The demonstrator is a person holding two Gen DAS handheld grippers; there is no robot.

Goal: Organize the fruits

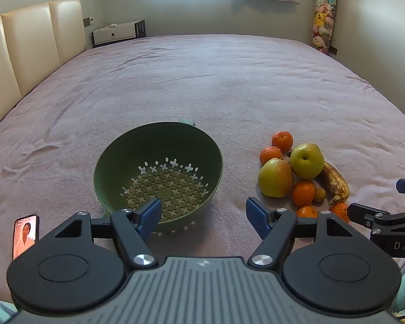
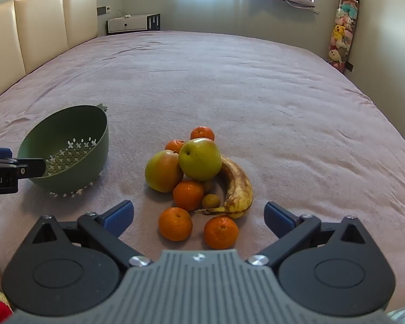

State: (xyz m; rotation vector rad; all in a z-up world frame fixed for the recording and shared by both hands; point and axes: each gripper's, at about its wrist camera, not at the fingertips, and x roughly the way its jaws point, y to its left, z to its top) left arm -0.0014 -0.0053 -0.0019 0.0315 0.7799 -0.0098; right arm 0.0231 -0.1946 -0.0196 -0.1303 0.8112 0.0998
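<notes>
- Two things dominated the bed (image 2: 229,81): the green colander (image 1: 159,145) on the left, empty and tipped toward the camera, and the fruit heap to its right, apart from it.
- Both apples (image 2: 199,159) sat leaning on the pile; pulling a lower orange (image 2: 187,194) would likely send them rolling across the soft cover.
- The spotted banana (image 2: 237,186) looked overripe, so a hard squeeze could bruise or split it.
- The left gripper (image 1: 202,213) hovered by the colander, fingers spread, empty.
- The right gripper (image 2: 199,216) hung over the nearest oranges, released, grasping nothing.
</notes>
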